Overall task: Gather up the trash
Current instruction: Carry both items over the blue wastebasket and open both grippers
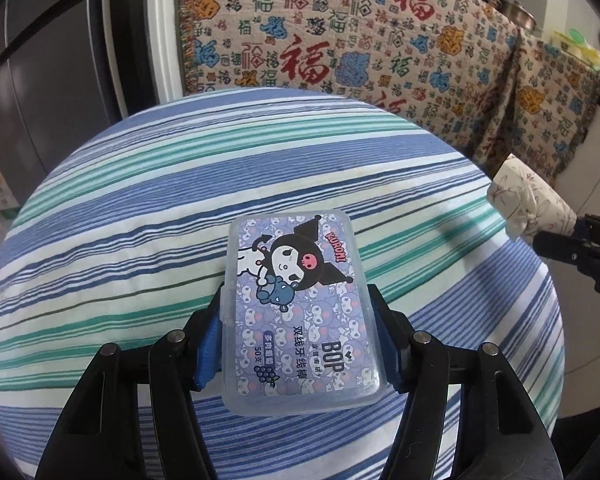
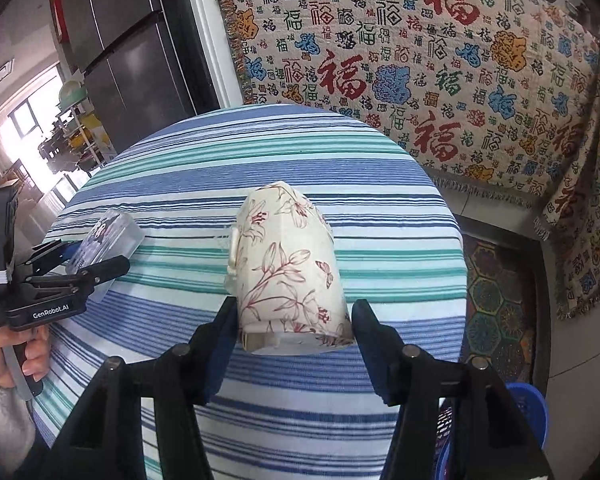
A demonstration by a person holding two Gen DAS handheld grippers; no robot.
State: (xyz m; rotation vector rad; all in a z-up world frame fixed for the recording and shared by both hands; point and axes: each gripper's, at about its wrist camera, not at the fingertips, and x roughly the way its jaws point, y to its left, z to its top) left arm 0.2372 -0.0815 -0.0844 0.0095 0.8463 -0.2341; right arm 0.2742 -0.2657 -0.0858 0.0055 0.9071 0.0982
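- Plainly, the left claw (image 1: 300, 320) is clenched on a clear plastic floss-pick box (image 1: 300, 308), its blue pads pressed against the two long sides of the box.
- That box has a purple cartoon label and lies flat between the fingers, its far end reaching out past the fingertips over the counter (image 1: 180, 184).
- From the right wrist view, the same box (image 2: 108, 240) shows at the left, raised off the striped cloth in the left claw (image 2: 96, 256), with a hand (image 2: 16, 360) gripping the handle below it.
- The right claw (image 2: 296, 320) is grasping a floral paper cup (image 2: 288, 264); the cup lies on its side between the fingers, and its far end points away across the counter (image 2: 340, 160).
- Whether the cup's lower side touches the cloth or hangs just above it, I cannot tell.
- From the left wrist view, the cup (image 1: 528, 200) appears at the right edge, held at the tip of the right claw (image 1: 560, 248).
- The counter is round and covered with a blue, green and white striped cloth.
- Behind it hangs a patterned blanket (image 2: 420, 60) with red, blue and orange characters, and a dark refrigerator (image 2: 132, 60) stands to the left.
- A blue bin (image 2: 532, 404) sits on the floor by the counter's right edge, partly hidden behind the right claw's finger.
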